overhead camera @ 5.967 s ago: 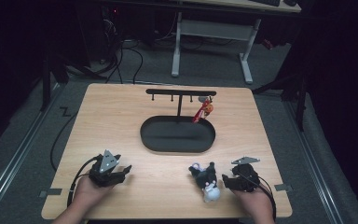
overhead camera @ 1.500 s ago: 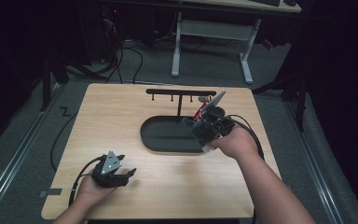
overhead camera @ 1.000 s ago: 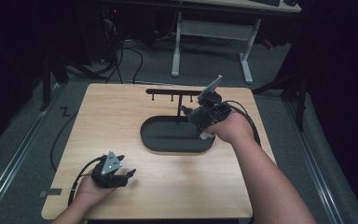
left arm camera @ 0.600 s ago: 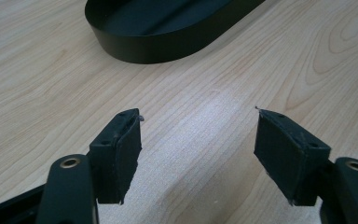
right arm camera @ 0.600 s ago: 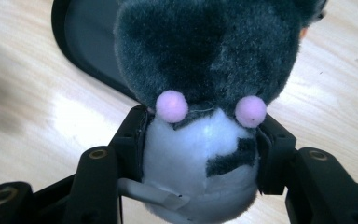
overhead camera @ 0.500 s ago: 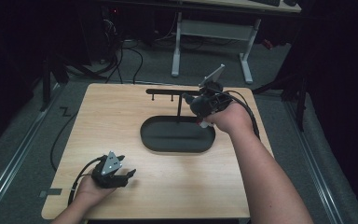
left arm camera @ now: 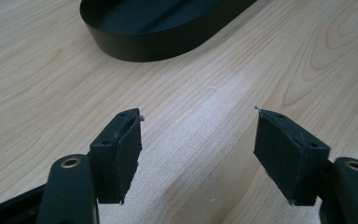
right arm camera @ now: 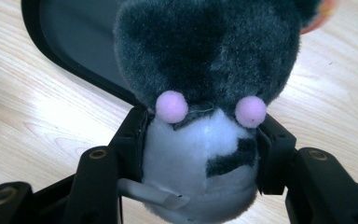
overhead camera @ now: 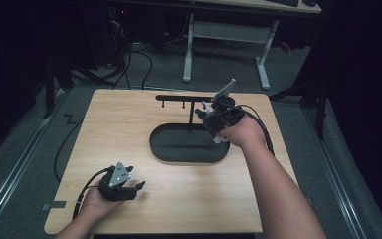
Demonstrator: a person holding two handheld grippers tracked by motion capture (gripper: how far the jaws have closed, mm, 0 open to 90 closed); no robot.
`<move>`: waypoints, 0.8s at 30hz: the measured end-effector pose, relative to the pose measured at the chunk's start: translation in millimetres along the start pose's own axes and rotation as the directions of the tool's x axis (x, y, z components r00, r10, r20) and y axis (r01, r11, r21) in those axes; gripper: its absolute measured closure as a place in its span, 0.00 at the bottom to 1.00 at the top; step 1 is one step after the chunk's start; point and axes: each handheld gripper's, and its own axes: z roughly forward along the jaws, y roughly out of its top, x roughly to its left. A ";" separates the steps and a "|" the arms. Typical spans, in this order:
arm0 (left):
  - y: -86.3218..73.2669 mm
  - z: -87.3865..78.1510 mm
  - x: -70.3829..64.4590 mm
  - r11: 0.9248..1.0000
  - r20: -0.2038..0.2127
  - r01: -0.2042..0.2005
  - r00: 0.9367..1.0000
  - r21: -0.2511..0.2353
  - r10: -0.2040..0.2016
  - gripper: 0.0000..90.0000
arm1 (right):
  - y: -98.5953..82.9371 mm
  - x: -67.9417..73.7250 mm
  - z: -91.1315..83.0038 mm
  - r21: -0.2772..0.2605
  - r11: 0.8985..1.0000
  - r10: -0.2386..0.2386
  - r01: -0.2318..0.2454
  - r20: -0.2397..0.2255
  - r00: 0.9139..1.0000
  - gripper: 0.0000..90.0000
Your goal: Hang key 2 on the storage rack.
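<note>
a dim room surrounded a light wooden table [overhead camera: 129, 129] at frame centre. grey carpet floor [overhead camera: 25, 164] lay around it; a white-legged desk [overhead camera: 229, 35] stood at top centre.

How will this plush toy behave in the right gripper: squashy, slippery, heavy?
The plush toy probably squashes: its white belly bulges between the right gripper's jaws. The fuzzy fur likely resists slipping. It looks light for its size, so a gentle squeeze should hold.
</note>
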 end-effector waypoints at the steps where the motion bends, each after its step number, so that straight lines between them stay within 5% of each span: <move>1: 0.0 0.0 0.0 1.000 0.000 0.000 1.000 0.000 0.000 0.36 | -0.7 -0.1 3.3 0.004 1.000 0.001 -0.001 -0.003 1.000 0.53; 18: 0.0 2.0 -3.2 1.000 0.012 -0.026 1.000 0.015 0.026 0.37 | 4.2 4.3 45.1 0.013 1.000 0.002 -0.002 -0.044 0.999 0.52; 24: -0.3 2.4 -3.6 0.999 0.014 -0.031 0.999 0.019 0.031 0.37 | 8.5 3.5 59.3 -0.005 0.999 0.033 -0.033 -0.071 0.997 0.40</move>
